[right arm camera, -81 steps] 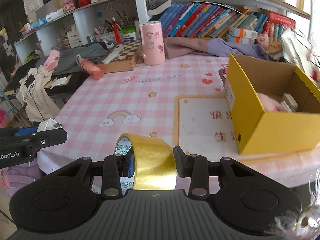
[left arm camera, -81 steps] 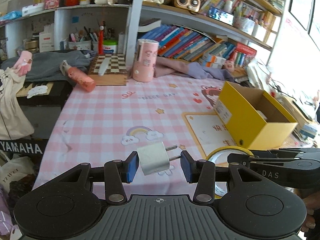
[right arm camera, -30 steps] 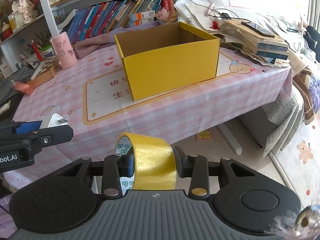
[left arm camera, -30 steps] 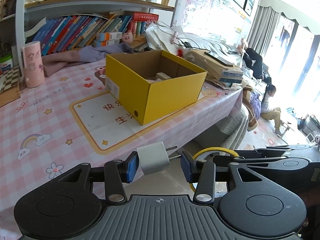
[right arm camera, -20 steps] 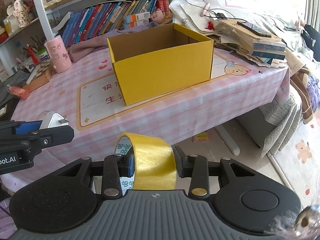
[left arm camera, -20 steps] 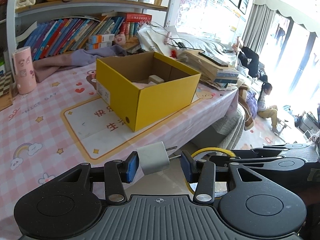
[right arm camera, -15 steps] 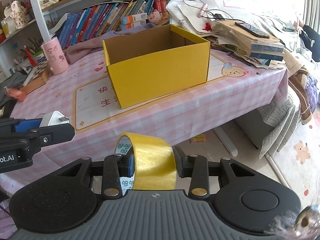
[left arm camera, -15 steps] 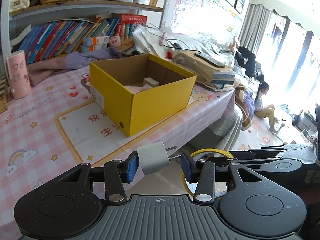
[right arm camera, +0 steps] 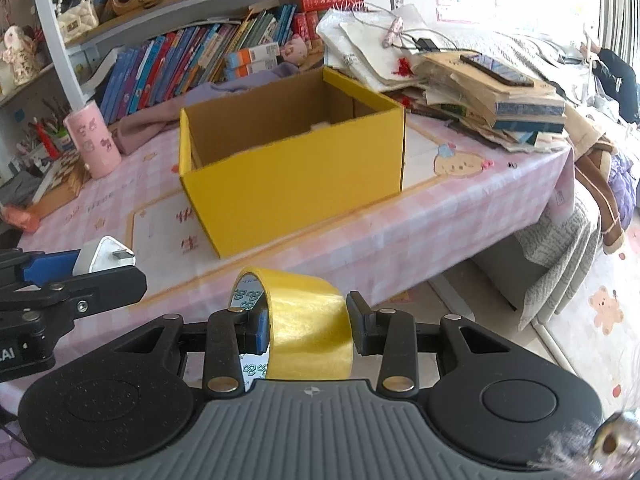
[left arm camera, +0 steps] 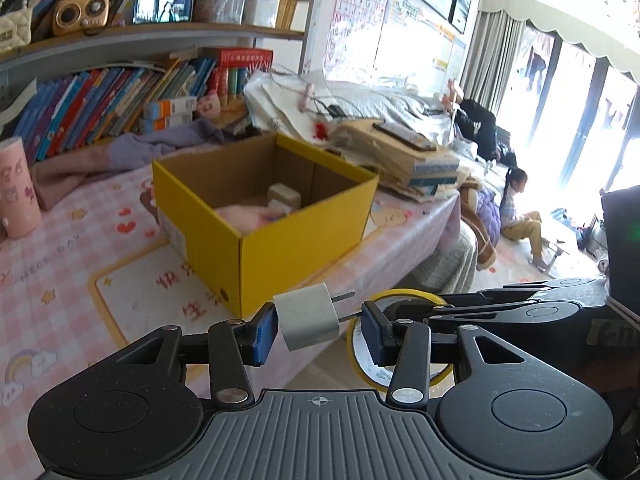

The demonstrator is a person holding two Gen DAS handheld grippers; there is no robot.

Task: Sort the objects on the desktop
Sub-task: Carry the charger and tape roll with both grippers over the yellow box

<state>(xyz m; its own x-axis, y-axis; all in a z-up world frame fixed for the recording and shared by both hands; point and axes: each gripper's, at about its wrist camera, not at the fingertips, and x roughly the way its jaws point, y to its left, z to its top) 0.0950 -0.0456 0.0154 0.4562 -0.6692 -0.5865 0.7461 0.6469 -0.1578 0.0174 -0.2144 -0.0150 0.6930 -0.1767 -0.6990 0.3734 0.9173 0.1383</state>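
In the left wrist view, the left gripper [left arm camera: 318, 330] is seen at lower centre, its jaws part-way closed on a white plug adapter [left arm camera: 308, 317]. The adapter's body is pressed against the left-hand blue pad, and its two metal prongs reach toward the right-hand pad; whether the prongs actually bear on that pad cannot be told. If they do, the hold is judged a narrow one, so sudden swings are best avoided.

In the right wrist view, the right gripper [right arm camera: 306, 330] is shown at lower centre, nearly closed on a roll of yellow tape [right arm camera: 302, 330], which is clamped across its width with its open core turned toward the left of the frame. That grip looks broad and secure.

Both loads are held off the near edge of the pink checked table [right arm camera: 400, 236], with bare floor visible under the tape at the bottom of the frame. The open yellow box [left arm camera: 256, 208] stands in the middle of both views, further in on the table, and a pink soft thing and a small pale block can already be made out inside it.

The step in hand is judged to be the carrying of both items to that box. Each gripper should be brought clear over the near rim before anything is let go, and lowered inside. The two grippers sit just beside each other, so one release at a time is advised.
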